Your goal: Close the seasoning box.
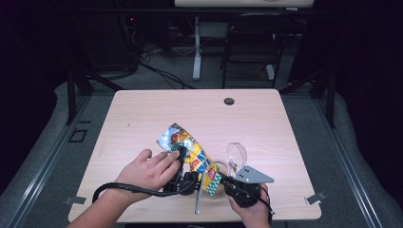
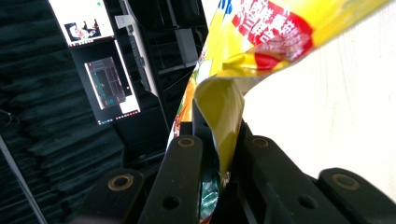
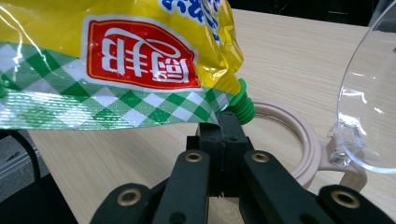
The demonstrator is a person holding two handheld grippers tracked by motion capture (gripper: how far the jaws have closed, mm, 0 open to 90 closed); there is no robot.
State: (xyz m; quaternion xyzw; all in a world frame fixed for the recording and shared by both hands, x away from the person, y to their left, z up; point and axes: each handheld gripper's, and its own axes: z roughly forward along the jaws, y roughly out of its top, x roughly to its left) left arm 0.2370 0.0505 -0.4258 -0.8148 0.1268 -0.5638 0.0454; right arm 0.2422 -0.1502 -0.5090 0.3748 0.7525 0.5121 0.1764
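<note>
Beside the open-lidded jar (image 1: 227,167), a yellow pouch (image 1: 190,151) between both tools

The pouch (image 3: 116,60) is bright yellow, with a red label bearing white characters, a green-and-white checked band along its edge and a silvery foil end at 11 o'clock. Its spout (image 3: 243,108) is green. The grippers' jaws are black. The jar ring (image 3: 299,140) is beige, its lid (image 3: 373,93) clear, the table (image 1: 199,109) pale wood grain.

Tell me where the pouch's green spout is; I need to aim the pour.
In the right gripper view, the green spout sits at the yellow pouch's lower corner, just above the beige jar rim.
</note>
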